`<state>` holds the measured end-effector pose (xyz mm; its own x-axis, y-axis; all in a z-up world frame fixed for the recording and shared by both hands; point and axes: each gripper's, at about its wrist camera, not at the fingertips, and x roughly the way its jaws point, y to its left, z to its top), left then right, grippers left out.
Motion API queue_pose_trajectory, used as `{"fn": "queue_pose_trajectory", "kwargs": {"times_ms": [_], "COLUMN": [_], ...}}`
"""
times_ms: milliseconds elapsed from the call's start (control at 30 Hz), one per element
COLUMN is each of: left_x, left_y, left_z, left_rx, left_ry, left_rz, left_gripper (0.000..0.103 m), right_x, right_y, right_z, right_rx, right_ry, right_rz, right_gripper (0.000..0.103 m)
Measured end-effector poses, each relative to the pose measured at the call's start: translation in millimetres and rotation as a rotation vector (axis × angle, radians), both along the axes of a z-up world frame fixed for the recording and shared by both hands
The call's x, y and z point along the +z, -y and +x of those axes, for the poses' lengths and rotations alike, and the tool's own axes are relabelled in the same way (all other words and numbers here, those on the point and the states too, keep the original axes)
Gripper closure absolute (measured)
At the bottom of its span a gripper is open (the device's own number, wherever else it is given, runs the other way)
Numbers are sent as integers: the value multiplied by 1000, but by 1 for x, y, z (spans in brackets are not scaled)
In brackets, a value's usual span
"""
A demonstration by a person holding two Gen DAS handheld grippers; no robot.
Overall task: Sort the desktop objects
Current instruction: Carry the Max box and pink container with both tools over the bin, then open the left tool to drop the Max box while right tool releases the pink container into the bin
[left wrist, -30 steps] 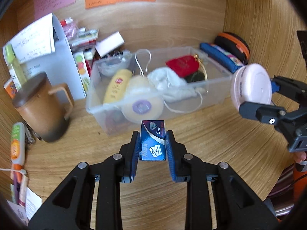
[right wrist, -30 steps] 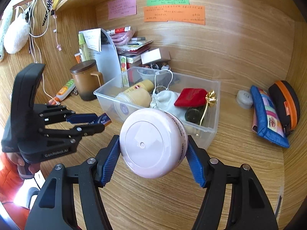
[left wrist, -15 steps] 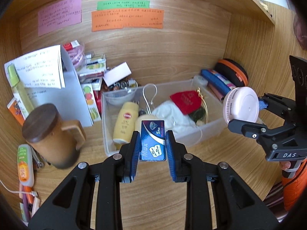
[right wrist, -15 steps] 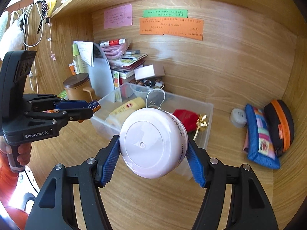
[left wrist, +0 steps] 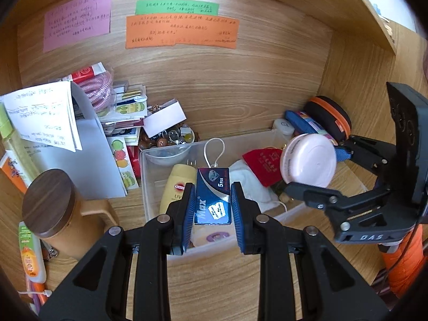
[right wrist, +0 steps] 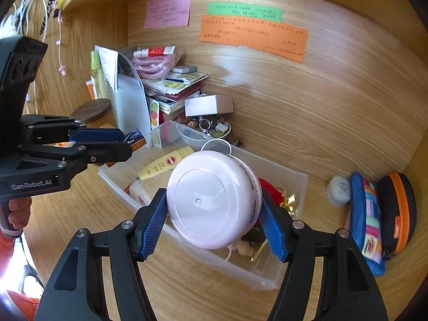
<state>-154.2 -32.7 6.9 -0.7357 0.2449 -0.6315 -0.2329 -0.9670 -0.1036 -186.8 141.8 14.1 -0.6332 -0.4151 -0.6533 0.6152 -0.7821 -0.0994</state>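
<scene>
My left gripper (left wrist: 213, 208) is shut on a small blue box (left wrist: 213, 196) marked "Max 5 pcs" and holds it above the clear plastic bin (left wrist: 294, 210). My right gripper (right wrist: 214, 230) is shut on a round pink jar (right wrist: 212, 199) and holds it above the same bin (right wrist: 240, 263). The bin holds a yellow sunscreen tube (right wrist: 163, 163), a red pouch (left wrist: 260, 160), white cloth and a cord. Each gripper shows in the other's view, the left (right wrist: 128, 144) and the right with the jar (left wrist: 307, 164).
A brown lidded mug (left wrist: 50, 210), a white folder with papers (left wrist: 67, 144) and stacked booklets (right wrist: 174, 85) stand at the left. A bowl of trinkets (right wrist: 211, 128) sits behind the bin. A blue pouch (right wrist: 366, 222), an orange-trimmed case (right wrist: 398, 208) and a small white case (right wrist: 338, 190) lie at the right.
Both grippers have risen and moved in over the bin, each still holding its object. The bin now lies lower in both views.
</scene>
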Motion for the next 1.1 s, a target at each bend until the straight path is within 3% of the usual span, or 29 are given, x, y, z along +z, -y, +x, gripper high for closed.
{"fn": "queue_pose_trajectory", "kwargs": {"times_ms": [367, 800, 1100], "left_x": [-26, -58, -63], "left_y": [8, 9, 9], "left_z": [-44, -76, -79], "left_rx": [10, -1, 0], "left_ry": [80, 173, 172], "left_rz": [-14, -10, -7], "left_gripper": [77, 77, 76], "right_x": [-28, -60, -63], "right_y": [28, 37, 37], "right_z": [-44, -65, -68], "right_rx": [12, 8, 14], "right_ry": [73, 132, 162], "right_rz": [62, 102, 90], "right_gripper": [41, 40, 37]}}
